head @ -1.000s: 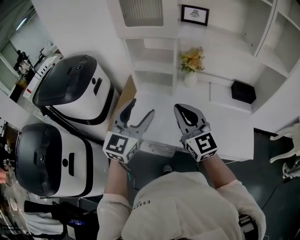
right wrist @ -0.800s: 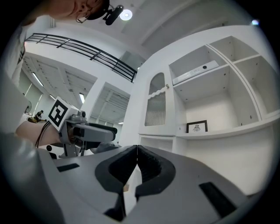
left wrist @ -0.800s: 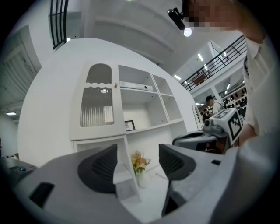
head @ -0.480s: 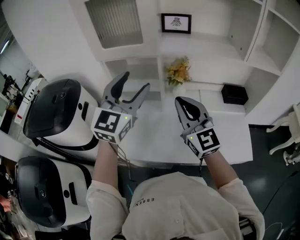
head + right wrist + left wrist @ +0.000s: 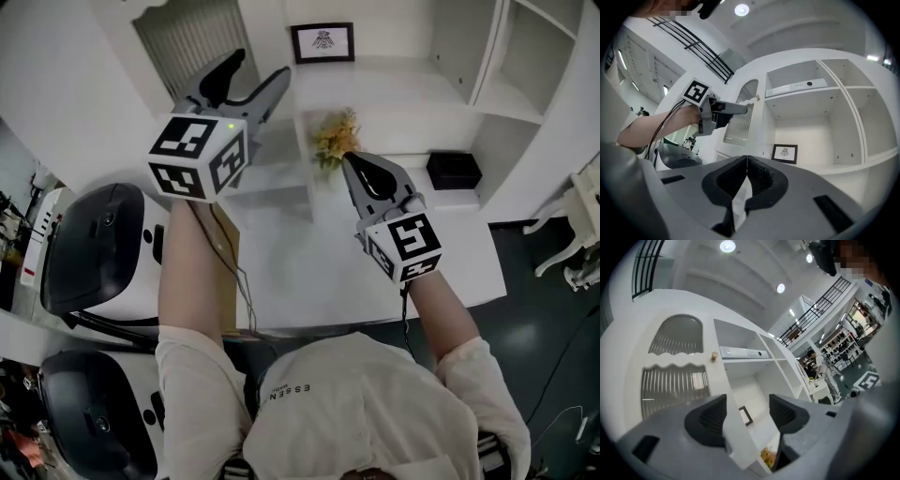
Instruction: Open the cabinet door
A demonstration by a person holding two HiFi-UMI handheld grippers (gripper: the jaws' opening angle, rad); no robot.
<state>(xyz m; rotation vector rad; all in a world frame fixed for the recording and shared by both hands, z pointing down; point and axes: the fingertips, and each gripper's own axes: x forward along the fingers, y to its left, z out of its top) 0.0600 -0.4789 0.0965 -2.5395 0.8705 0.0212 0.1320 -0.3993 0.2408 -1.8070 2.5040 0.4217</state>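
A person held the left gripper point(image 5: 258, 73) high at 11 o'clock in the head view, its grey jaws spread wide before the white cabinet door with a ribbed glass panel point(image 5: 192, 33), which looked shut at the upper left of the white shelf unit point(image 5: 525, 56). In the left gripper view the door point(image 5: 675, 376) filled the 9 o'clock side, its small round brass-coloured knob point(image 5: 714, 356) sat at 11 o'clock from the jaws, and the unit's white upright edge showed between them; contact could not be judged. The right gripper point(image 5: 361, 169), at 4 o'clock from the left one, had its jaws pressed together on nothing, just beside a bunch of yellow flowers point(image 5: 336, 139). A black-framed picture point(image 5: 322, 42) stood on the shelf at 12 o'clock.
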